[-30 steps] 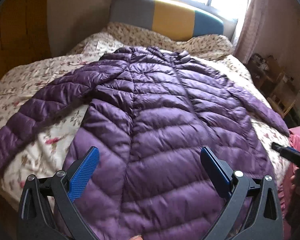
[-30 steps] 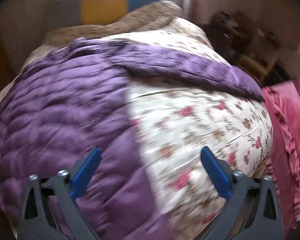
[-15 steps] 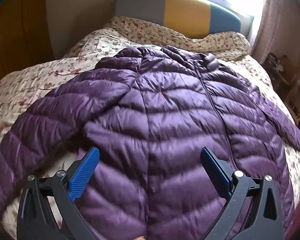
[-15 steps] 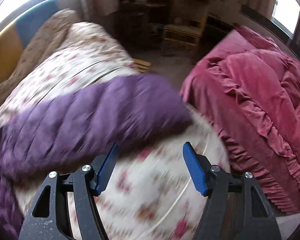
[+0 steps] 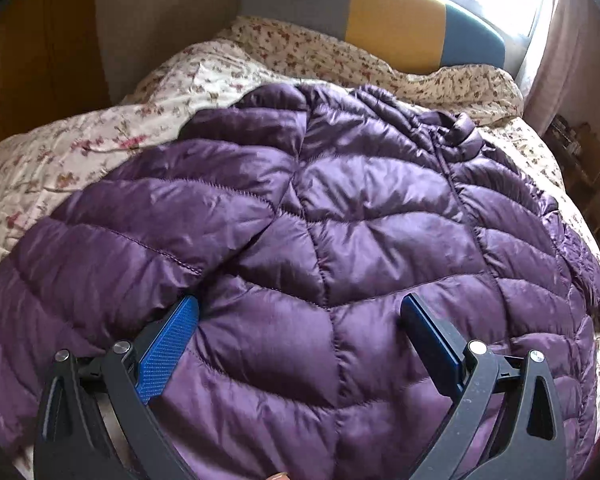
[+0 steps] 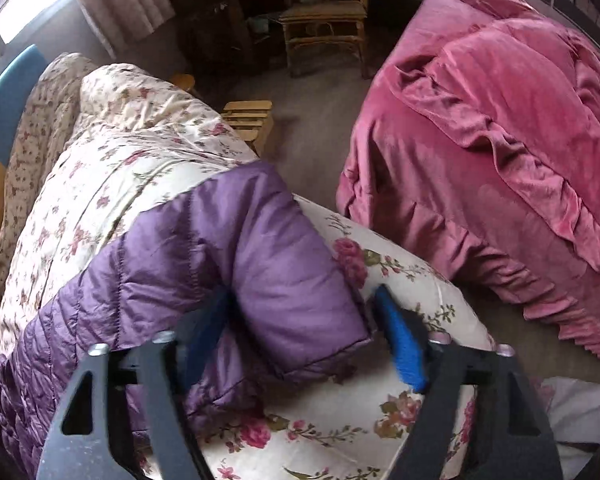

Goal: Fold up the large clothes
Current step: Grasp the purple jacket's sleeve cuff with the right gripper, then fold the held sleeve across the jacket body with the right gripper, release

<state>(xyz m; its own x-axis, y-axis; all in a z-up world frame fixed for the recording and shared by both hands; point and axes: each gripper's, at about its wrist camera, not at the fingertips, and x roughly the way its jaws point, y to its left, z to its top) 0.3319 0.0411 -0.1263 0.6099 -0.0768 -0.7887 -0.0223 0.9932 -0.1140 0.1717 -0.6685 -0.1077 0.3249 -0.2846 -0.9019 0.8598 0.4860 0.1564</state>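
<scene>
Sleeve cuff (image 6: pixel 300 312) near bed edge (image 6: pixel 452 292)

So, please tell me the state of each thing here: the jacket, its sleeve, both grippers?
purple jacket: spread flat on the floral quilt, zipped, not folded
sleeve cuff: lying on the quilt, between the right jaws
left gripper: open, nothing gripped
right gripper: jaws have just been closing around the cuff, pads not yet pressing

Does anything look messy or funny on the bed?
Not really. The purple jacket lies spread on the flowery quilt, one sleeve reaching to the bed's edge between the right tool's closing fingers. The pink blanket nearby is rumpled.
</scene>
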